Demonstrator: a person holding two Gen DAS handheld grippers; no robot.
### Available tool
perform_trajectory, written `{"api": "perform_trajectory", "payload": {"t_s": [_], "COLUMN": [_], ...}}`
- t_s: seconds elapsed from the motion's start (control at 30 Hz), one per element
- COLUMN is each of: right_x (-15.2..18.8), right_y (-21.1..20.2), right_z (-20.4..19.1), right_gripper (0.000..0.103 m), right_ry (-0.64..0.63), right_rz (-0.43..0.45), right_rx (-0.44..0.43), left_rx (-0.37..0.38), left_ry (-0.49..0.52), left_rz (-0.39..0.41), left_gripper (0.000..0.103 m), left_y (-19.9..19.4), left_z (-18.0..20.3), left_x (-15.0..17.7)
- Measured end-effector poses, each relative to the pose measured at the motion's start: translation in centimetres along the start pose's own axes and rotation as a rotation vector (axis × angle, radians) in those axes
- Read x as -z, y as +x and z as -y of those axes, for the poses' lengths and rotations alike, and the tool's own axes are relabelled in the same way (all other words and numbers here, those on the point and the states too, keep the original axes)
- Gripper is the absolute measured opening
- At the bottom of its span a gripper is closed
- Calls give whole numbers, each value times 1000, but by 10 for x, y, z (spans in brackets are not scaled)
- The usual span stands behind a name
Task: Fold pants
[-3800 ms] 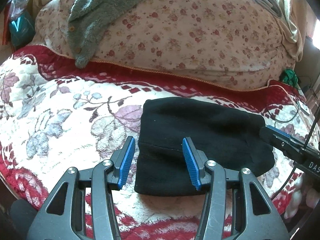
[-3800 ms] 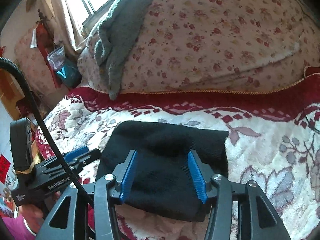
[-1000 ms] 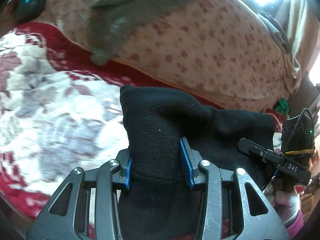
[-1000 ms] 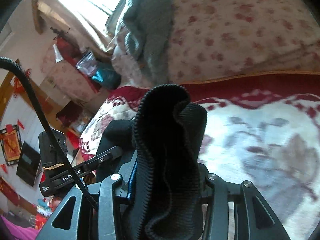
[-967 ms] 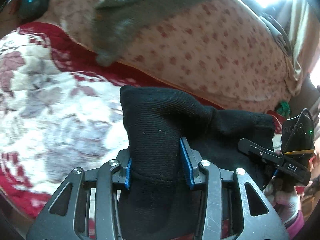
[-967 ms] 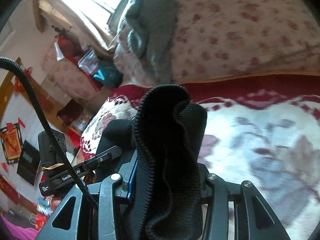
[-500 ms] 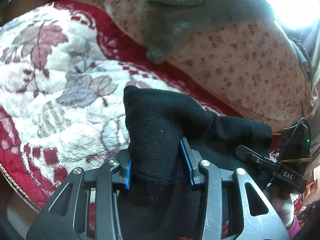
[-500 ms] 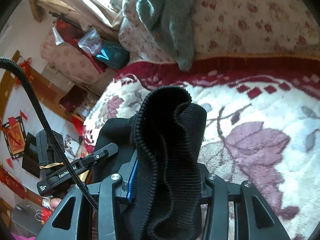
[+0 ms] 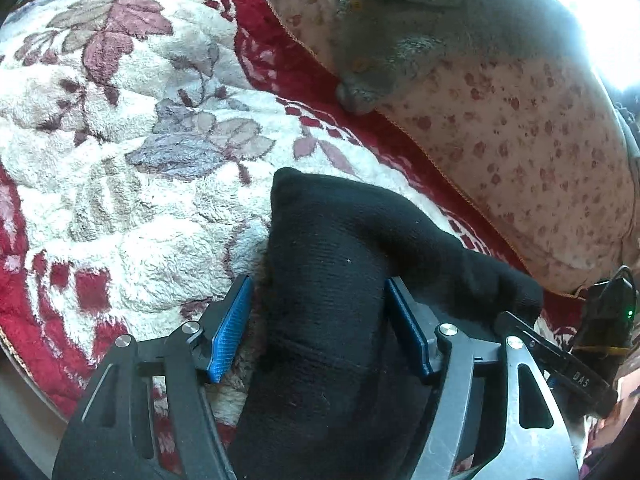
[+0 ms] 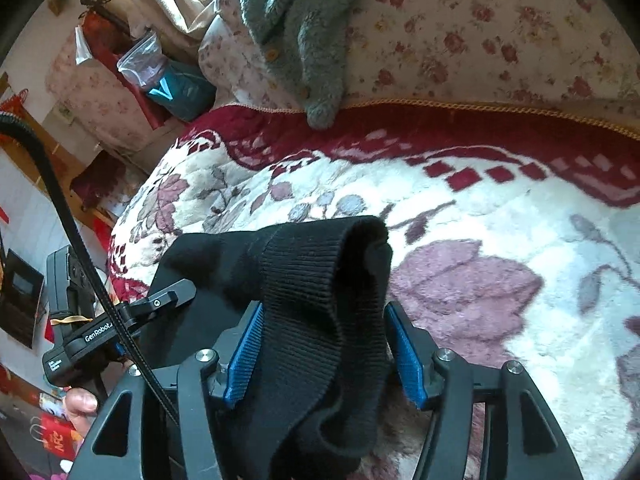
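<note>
The black knit pants (image 9: 340,232) lie folded and bunched on the fleece blanket, near its left edge. My left gripper (image 9: 318,292) straddles one end. Its jaws are opening, and the left blue pad (image 9: 232,332) stands clear of the cloth. In the right wrist view the ribbed waistband end of the pants (image 10: 312,256) humps up between the jaws of my right gripper (image 10: 324,312). They are opening too, with a small gap at the right pad (image 10: 404,356). Each view shows the other gripper beside the pants.
A white and red floral fleece blanket (image 9: 132,168) covers the bed, and its edge (image 9: 24,364) falls away at the lower left. A flowered quilt roll (image 10: 480,40) with a grey fuzzy garment (image 10: 304,32) on it lies behind. A teal bag (image 10: 180,88) sits beyond the bed.
Both grippers carried the pants left and down onto the blanket. Their jaws, which were clamped on the cloth, have spread apart and the fabric has slackened between them.
</note>
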State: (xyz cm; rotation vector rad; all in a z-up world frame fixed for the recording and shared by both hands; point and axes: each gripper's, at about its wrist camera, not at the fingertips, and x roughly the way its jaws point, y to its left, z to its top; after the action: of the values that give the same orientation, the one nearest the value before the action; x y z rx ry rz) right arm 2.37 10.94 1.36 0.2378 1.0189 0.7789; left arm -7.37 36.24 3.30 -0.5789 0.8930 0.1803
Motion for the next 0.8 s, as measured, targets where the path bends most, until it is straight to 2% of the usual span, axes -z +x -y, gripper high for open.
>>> {"api": "perform_trajectory", "payload": {"t_s": [0.1, 0.2, 0.4, 0.8], "right_x": [0, 0, 0, 18], "right_y": [-6, -16, -43, -64], "right_z": [-4, -11, -22, -72], "right_gripper": [58, 58, 58, 58], "right_ry": [0, -27, -60, -252], "right_rz": [-1, 24, 76, 119], "right_rx": [12, 38, 74, 128], "left_rx": [-49, -113, -183, -302], "left_ry": [27, 51, 84, 153], "left_rz": [17, 66, 146, 260], "left_gripper": [68, 68, 68, 68], "left_y": [-8, -23, -48, -84], "left_z": [8, 18, 35, 62], "left_x": [2, 6, 15, 50]}}
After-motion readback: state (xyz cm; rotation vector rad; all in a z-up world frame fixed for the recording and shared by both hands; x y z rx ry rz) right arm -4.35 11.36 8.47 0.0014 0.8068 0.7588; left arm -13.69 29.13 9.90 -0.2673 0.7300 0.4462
